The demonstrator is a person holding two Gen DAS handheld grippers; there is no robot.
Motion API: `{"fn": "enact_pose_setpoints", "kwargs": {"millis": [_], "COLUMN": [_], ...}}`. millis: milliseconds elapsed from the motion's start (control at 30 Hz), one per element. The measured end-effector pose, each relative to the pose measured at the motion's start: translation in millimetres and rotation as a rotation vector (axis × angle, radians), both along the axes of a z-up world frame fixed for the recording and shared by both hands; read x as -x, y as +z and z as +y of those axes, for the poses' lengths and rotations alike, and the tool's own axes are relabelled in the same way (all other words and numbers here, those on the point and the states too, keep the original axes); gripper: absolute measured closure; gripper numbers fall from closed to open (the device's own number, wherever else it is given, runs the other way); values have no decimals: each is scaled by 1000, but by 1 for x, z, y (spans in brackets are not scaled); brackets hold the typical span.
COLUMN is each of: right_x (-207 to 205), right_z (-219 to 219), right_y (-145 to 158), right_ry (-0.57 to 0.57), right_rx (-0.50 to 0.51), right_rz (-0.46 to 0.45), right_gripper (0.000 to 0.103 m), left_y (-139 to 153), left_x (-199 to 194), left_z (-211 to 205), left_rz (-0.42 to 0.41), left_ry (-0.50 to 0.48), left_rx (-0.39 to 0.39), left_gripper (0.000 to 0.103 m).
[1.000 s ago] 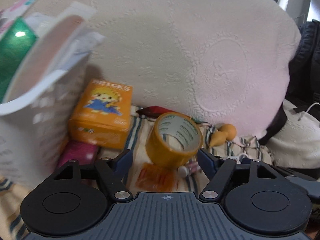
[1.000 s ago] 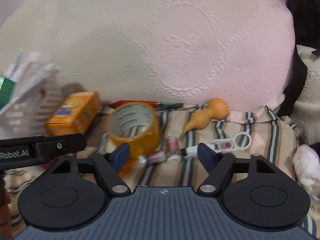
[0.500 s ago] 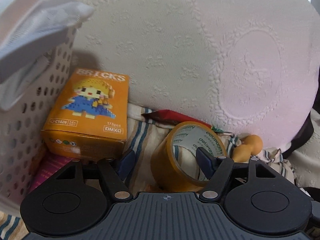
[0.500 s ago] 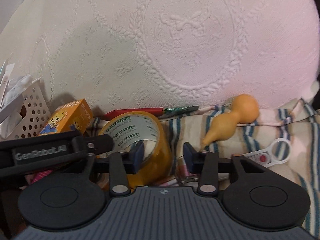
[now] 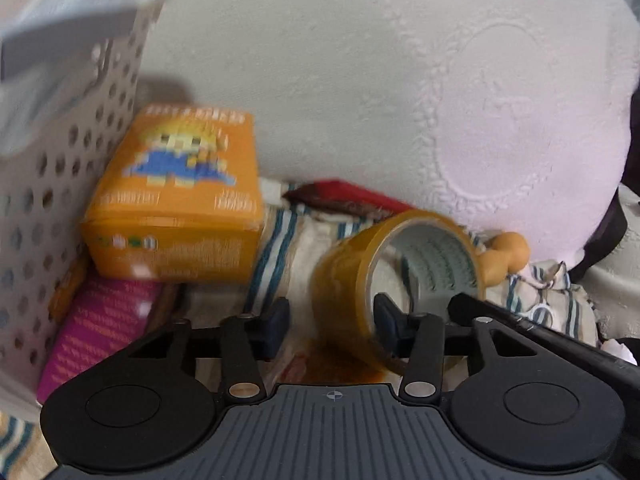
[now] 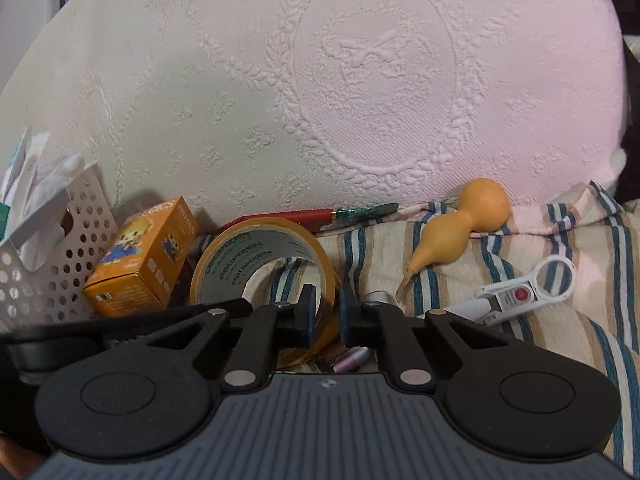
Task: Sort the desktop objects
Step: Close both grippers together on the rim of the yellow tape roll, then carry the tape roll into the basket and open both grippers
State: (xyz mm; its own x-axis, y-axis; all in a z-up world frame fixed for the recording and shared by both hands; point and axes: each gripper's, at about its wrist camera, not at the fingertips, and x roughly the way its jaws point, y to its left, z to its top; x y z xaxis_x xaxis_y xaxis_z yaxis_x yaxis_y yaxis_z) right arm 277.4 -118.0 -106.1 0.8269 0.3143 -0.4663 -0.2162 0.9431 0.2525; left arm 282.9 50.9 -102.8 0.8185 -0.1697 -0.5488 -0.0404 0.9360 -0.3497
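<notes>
A roll of yellow-brown tape stands on edge on the striped cloth; it also shows in the left wrist view. My right gripper is shut on the tape's right wall, one finger inside the ring and one outside. My left gripper straddles the tape's left wall, jaws still apart and not clamped. An orange bricks box lies left of the tape, next to a white perforated basket. The box also shows in the right wrist view.
A yellow gourd, white nail clippers, a red pen and a small pink tube lie on the cloth. A magenta packet lies under the box. A big embossed cushion stands behind.
My right gripper has closed onto the tape's wall. My left gripper has narrowed around the tape's other side and moved closer. The tape has tipped slightly.
</notes>
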Motion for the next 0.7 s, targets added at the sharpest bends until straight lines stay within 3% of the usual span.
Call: {"fn": "enact_pose_setpoints", "kwargs": {"millis": [33,100,300,533,700], "right_x": [1,6,35,97,138], "right_z": [0,4,6,13,41], "right_y": [1,3,23,71,114], "right_ry": [3,9,15,31,79], "right_rx": [-1,14,26,34,52], "right_rz": [-3,-21,-70,-141,-214], "right_gripper": [91,91,91,91,90], "left_y": [-1,1,18,66,107], "left_x": [2,7,43,110,158], "left_z": [0,-2,-5,0,27], "left_rz": [-1,-8,-72,-145,-202], "left_ry": [-16,-8,3,22,56], "left_rx": [14,-9,3,7,14], "left_gripper": [78,81,82,81,81]}}
